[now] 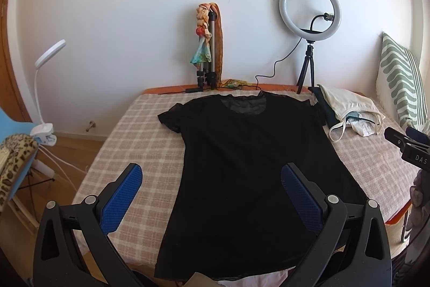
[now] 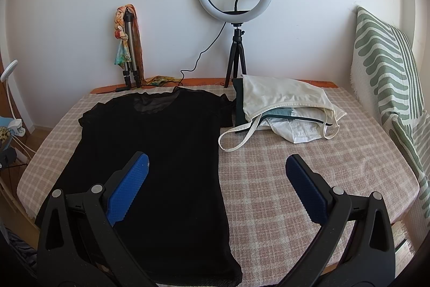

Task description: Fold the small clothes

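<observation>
A black short-sleeved T-shirt (image 1: 242, 166) lies spread flat on the pink checked tablecloth (image 1: 139, 136), neck toward the wall, hem at the near edge. My left gripper (image 1: 211, 171) is open and empty, held above the shirt's lower half, its left pad over the cloth. My right gripper (image 2: 216, 163) is open and empty, above the shirt's (image 2: 161, 158) right side edge, with its right finger over bare tablecloth (image 2: 295, 152). The right gripper's tip also shows in the left wrist view (image 1: 397, 137).
A white tote bag (image 2: 285, 101) with clothes inside lies at the back right beside the shirt's sleeve. A ring light on a tripod (image 2: 235, 18) and a folded tripod with scarves (image 2: 129, 45) stand by the wall. A green striped cushion (image 2: 387, 66) is at right. A clip lamp (image 1: 45, 88) is left.
</observation>
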Demonstrator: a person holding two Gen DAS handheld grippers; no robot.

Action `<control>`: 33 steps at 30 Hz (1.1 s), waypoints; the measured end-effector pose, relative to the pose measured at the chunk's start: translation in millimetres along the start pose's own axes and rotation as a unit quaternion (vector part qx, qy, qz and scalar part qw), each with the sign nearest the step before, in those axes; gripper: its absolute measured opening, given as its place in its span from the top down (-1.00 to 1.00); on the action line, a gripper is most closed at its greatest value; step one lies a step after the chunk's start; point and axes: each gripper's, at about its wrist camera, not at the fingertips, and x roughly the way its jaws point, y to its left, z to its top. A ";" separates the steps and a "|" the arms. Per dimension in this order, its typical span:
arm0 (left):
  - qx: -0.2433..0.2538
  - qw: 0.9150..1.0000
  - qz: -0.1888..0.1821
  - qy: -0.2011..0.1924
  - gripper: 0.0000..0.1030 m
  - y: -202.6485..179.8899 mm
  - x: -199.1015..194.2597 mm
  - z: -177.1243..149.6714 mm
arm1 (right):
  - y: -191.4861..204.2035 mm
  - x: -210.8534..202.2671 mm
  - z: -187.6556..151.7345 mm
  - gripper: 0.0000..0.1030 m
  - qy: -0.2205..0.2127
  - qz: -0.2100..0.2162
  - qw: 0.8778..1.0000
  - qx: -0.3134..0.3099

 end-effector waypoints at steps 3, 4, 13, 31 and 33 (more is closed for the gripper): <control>0.000 1.000 0.000 0.000 -0.99 -0.2 -0.1 -0.3 | 0.4 -1.2 -0.4 -1.00 -0.001 0.000 1.000 -0.001; 0.000 1.000 0.000 0.000 -0.99 -0.5 0.0 -0.2 | 0.3 -1.0 -0.5 -1.00 0.000 0.000 1.000 -0.001; 0.000 1.000 0.000 0.001 -0.99 -1.1 0.5 -0.6 | 0.5 -0.2 -0.6 -1.00 0.000 0.000 1.000 -0.001; -0.001 1.000 0.001 0.002 -0.99 -2.8 2.1 -1.9 | 0.4 1.1 -1.3 -1.00 0.000 0.000 1.000 -0.001; -0.001 1.000 0.001 0.001 -0.99 -2.3 1.8 -1.7 | 0.4 1.3 -1.4 -1.00 0.000 0.000 1.000 -0.001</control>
